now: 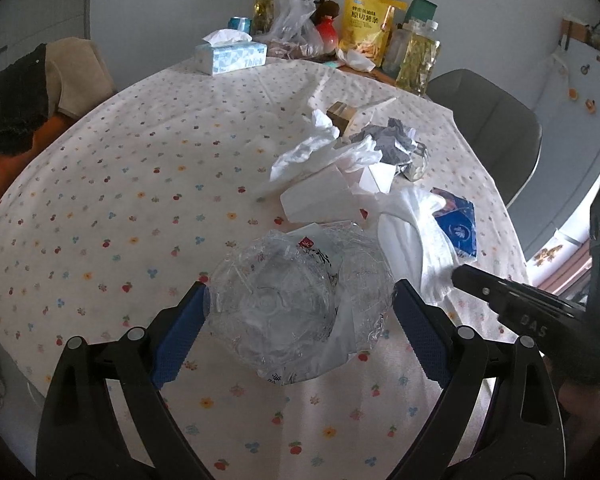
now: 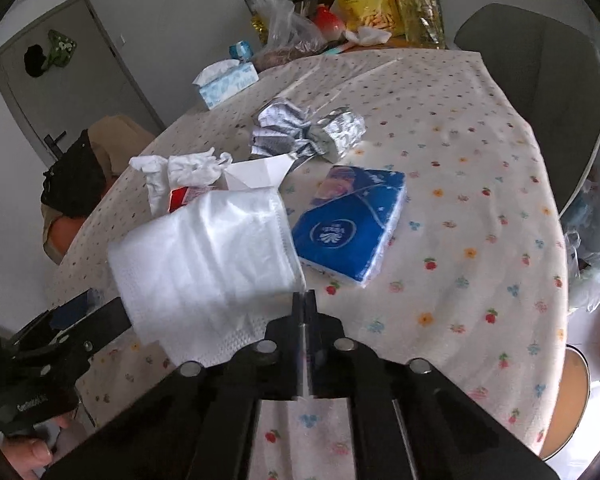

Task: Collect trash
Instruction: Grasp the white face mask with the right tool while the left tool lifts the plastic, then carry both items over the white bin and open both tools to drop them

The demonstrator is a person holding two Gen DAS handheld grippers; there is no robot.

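Observation:
My left gripper [image 1: 300, 300] is closed on a crushed clear plastic bottle [image 1: 296, 304], its blue pads [image 1: 180, 328] pressing both sides, just above the floral tablecloth [image 1: 120, 200]. My right gripper [image 2: 305, 300] is shut on the edge of a white plastic bag [image 2: 208, 252], which hangs open to the left; the bag also shows in the left wrist view [image 1: 416, 240]. On the table lie crumpled tissues [image 2: 188, 168], a white carton [image 1: 320, 196], crumpled grey paper [image 2: 280, 128], a foil wrapper [image 2: 340, 132] and a blue tissue pack [image 2: 348, 224].
A tissue box [image 1: 232, 56], snack bag [image 1: 368, 20], oil bottles [image 1: 416, 60] and a clear bag [image 1: 292, 12] stand at the table's far edge. A grey chair [image 1: 496, 128] stands at the right. A chair with clothes [image 1: 40, 92] stands at the left.

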